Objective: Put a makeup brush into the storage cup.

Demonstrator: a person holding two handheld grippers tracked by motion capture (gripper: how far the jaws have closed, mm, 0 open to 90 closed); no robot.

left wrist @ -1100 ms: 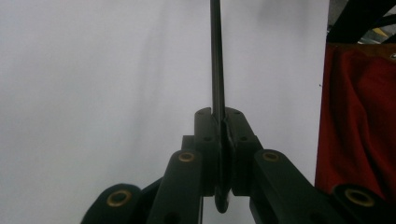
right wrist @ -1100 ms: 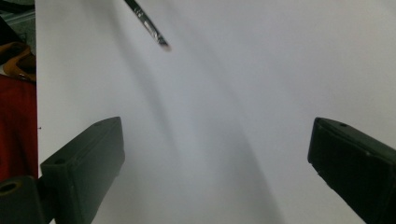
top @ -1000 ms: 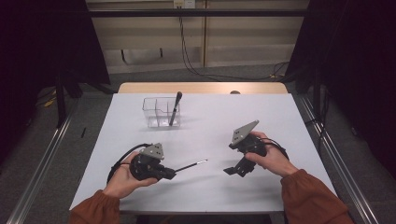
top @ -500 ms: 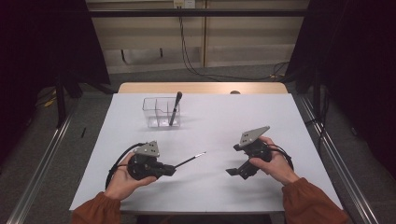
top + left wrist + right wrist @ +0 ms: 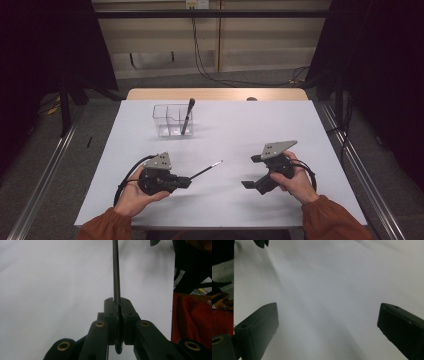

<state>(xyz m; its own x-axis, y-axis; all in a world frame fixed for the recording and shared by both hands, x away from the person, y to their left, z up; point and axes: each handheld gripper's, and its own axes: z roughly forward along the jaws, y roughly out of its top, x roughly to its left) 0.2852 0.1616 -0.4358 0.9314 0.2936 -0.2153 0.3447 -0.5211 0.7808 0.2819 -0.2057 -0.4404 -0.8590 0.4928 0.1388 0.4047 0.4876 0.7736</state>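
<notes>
The white table (image 5: pixel 310 130) spans the middle of the high view, and we see its pale wooden far edge along the top. In the upper left part of the table stands a clear divided organizer (image 5: pixel 172 120), with a dark pen (image 5: pixel 187 116) leaning upright in its right-hand compartment. In the lower right of the frame we find the right gripper (image 5: pixel 252 172), held in a hand with an orange-red sleeve; its fingers (image 5: pixel 259 327) stand wide apart, and in the right gripper view nothing but bare table lies between them. In the lower left of the frame the left gripper (image 5: pixel 186 181) rests in the other hand, pointing toward the middle of the table. Its fingers (image 5: pixel 111 315) are closed on a thin dark rod (image 5: pixel 206 170), which we see clamped at one end in the left gripper view, where it runs straight up to the top of the frame. In the high view the rod slants up and to the right from the fingers, low over the table, and ends in a light tip near the centre of the frame, well apart from the organizer.
</notes>
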